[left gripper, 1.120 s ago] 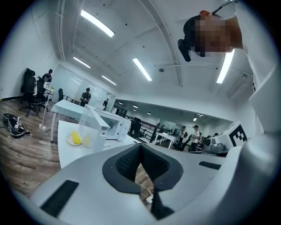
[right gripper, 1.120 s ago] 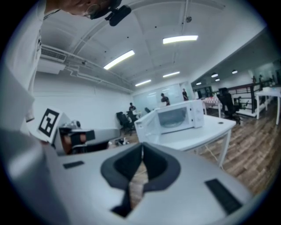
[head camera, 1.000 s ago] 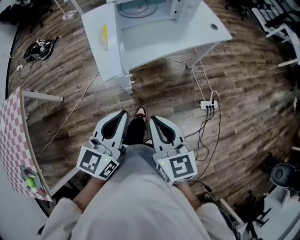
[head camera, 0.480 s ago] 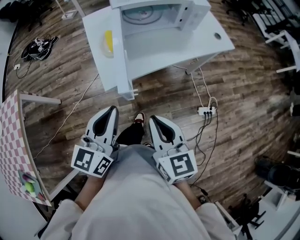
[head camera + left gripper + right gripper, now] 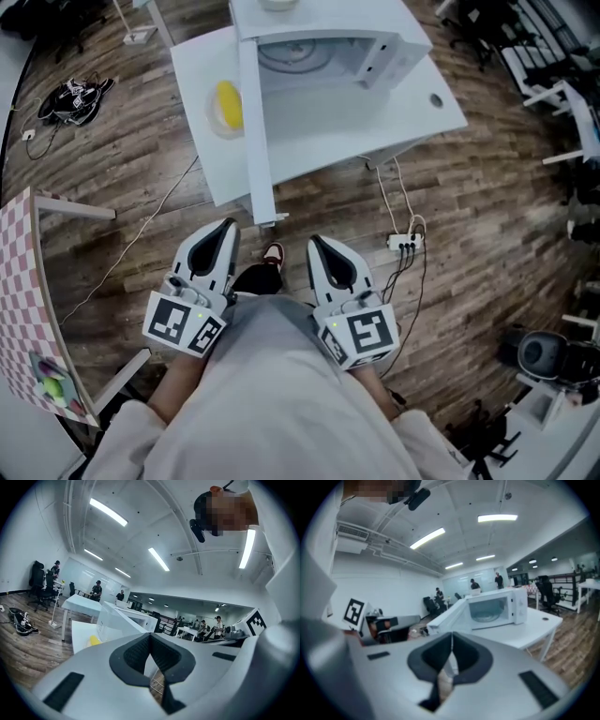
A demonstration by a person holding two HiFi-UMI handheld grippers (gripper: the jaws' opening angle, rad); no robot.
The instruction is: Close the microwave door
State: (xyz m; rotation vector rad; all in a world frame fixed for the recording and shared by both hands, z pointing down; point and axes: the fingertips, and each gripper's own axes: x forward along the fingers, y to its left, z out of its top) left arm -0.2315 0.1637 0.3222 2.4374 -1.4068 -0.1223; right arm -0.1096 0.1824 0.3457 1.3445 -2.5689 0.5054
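At this moment both grippers hung low against my body, well short of the table (image 5: 441, 94). The left gripper (image 5: 226, 228) had its jaws brought together, tips meeting, with nothing between them. The right gripper (image 5: 318, 244) was in the same condition: jaws together, nothing held.

The microwave (image 5: 323, 52) stood toward the far edge of the white table. Its door (image 5: 255, 131) was swung fully out on the left side, edge-on to the head view, with its free edge pointing at the table's near edge. A yellow object (image 5: 228, 103) lay on the table just left of the door, toward the left edge.

Recommended procedure, as I judged it:
1. Step forward until the door was within reach; neither gripper could touch it from here.
2. Keep the left gripper's jaws together and place their outer face against the door's outer panel, near the free edge, where leverage is greatest.
3. Sweep rightward along the hinge arc, not straight ahead.
4. Press until the latch seats.

Caution: the microwave could slide on the table under a hard shove; push smoothly.
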